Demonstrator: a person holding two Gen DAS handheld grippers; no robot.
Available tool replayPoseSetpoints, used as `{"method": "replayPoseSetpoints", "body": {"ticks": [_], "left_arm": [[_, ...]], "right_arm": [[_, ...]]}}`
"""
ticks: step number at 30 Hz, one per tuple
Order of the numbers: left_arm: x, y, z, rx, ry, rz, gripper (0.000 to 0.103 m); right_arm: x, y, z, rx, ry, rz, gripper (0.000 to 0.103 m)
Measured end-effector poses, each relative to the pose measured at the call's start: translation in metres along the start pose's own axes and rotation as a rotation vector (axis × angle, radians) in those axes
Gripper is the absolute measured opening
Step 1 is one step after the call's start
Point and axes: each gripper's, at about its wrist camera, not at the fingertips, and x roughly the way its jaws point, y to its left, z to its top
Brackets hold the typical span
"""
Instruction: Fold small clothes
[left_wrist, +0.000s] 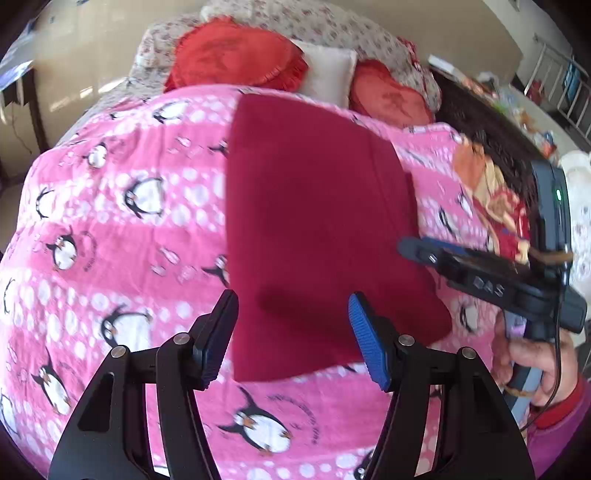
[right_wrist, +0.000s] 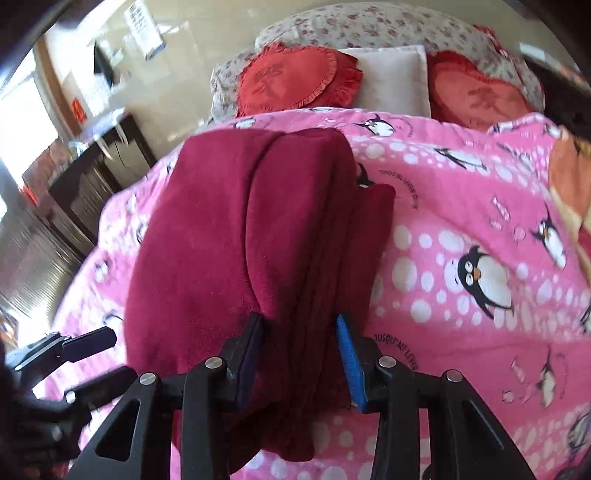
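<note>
The left gripper (left_wrist: 291, 332) hangs with jaws apart, tilted down over the maroon garment (left_wrist: 317, 229). The right gripper (right_wrist: 299, 350), also tilted down, straddles that garment's folded edge, its jaws slack.

- I'm in a home bedroom: under me lies a bed with a pink penguin blanket (left_wrist: 122, 240).
- Far off sit red heart cushions (right_wrist: 295, 81) and a white pillow (right_wrist: 391, 74).

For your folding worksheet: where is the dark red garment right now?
The dark red garment lies folded on the pink penguin blanket, below the heart cushions.
</note>
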Motion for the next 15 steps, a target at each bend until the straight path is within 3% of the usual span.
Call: {"method": "replayPoseSetpoints", "body": {"ticks": [1,2,5,9,15], "left_arm": [[0.001,0.010,0.005,-0.030,-0.005,-0.008,0.070],[0.003,0.019,0.009,-0.064,-0.002,-0.024,0.071],[0.017,0.043,0.018,-0.166,0.017,-0.080,0.071],[0.037,0.047,0.023,-0.171,0.048,-0.071,0.071],[0.052,0.037,0.025,-0.114,0.055,-0.041,0.072]], "right_arm": [[-0.001,-0.002,0.001,0.016,-0.006,0.017,0.040],[-0.002,-0.005,0.001,0.036,-0.017,0.031,0.049],[-0.001,-0.015,0.003,0.087,-0.044,0.056,0.064],[0.009,-0.028,0.006,0.181,-0.022,0.113,0.069],[0.020,-0.037,0.007,0.214,-0.023,0.183,0.073]]}}
